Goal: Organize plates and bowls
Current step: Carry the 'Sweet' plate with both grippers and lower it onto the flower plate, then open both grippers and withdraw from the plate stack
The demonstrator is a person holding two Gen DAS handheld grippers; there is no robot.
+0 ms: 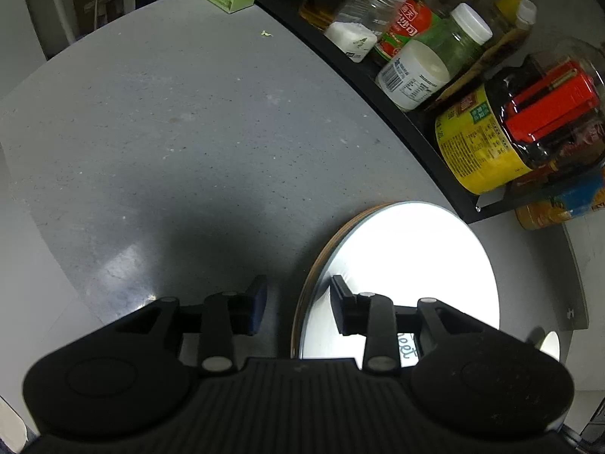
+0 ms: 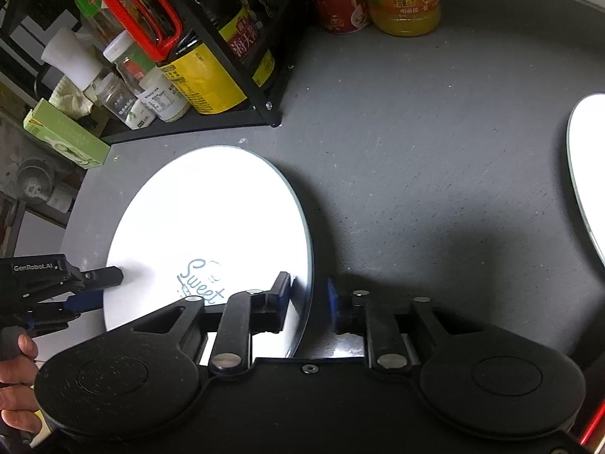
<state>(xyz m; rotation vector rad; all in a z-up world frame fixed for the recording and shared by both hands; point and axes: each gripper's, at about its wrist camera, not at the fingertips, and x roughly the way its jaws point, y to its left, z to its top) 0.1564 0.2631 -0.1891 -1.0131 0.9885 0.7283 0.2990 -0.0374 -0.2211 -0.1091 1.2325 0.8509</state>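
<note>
Low in both frames, the left gripper (image 1: 298, 308) and right gripper (image 2: 309, 300) each straddle the white "Sweet" plate's (image 2: 211, 223) rim, jaws apart.

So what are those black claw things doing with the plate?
A person is holding a gripper in each hand. Both are at one white plate on the grey counter. The right gripper has its fingers either side of the plate's near rim, still open. The left gripper straddles the opposite rim, also open. Another plate waits to the right. Nothing is lifted yet.
</note>
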